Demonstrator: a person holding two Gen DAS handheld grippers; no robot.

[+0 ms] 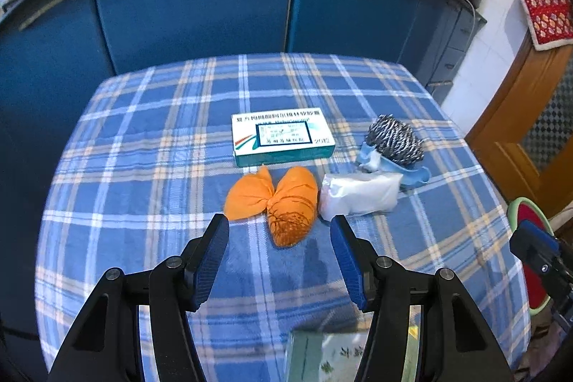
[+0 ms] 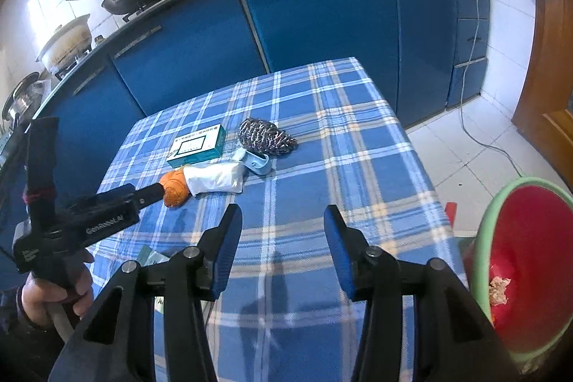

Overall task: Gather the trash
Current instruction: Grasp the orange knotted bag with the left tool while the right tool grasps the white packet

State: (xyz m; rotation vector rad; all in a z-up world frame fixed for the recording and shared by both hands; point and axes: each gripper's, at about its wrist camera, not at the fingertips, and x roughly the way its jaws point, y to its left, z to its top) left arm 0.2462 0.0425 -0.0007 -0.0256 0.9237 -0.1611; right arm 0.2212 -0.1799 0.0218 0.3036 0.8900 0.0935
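Observation:
An orange net-wrapped bundle [image 1: 286, 203] lies on the blue plaid tablecloth [image 1: 143, 167]. My left gripper [image 1: 279, 228] is open, its fingertips on either side of the bundle's near end without pressing it. Beside the bundle lies a white plastic packet [image 1: 358, 194]. A white-and-teal medicine box [image 1: 283, 138] lies behind them, and a steel scourer [image 1: 394, 140] sits on a light blue holder [image 1: 415, 174]. My right gripper [image 2: 281, 221] hovers open over bare cloth with nothing between its fingers. To its right stands a red bin with a green rim [image 2: 483, 238], some scraps inside.
Blue kitchen cabinets [image 2: 322, 17] run behind the table, with pans and bowls on the counter. A green-and-white packet [image 1: 315, 357] lies at the table's near edge under my left gripper. A hand [image 2: 53, 296] holds the left gripper's handle. A wooden door frame [image 1: 519, 131] is at right.

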